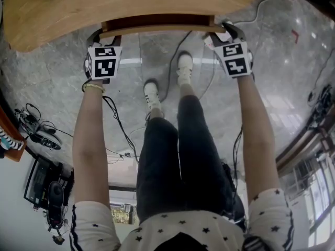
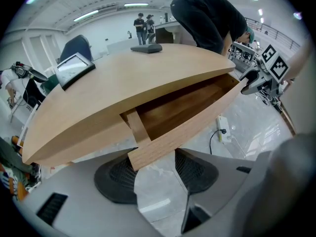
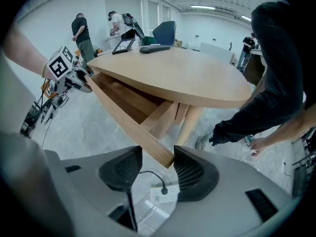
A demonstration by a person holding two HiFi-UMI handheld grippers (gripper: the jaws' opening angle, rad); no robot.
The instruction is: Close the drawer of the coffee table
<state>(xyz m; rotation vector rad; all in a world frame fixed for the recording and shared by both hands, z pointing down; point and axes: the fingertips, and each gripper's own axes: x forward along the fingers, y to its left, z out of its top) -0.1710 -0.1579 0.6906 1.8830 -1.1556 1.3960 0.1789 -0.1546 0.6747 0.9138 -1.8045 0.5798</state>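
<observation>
The wooden coffee table fills the top of the head view. Its drawer stands partly pulled out toward me. My left gripper is at the left end of the drawer front and my right gripper at the right end. In the left gripper view the open left gripper has the corner of the drawer front at the gap between its pads. In the right gripper view the open right gripper has the other corner of the drawer front at its tips. The drawer's inside looks bare.
My feet stand on the marble floor below the drawer, with cables beside them. A white power strip lies under the table. A person in dark clothing bends at the table's far side. A tablet rests on top.
</observation>
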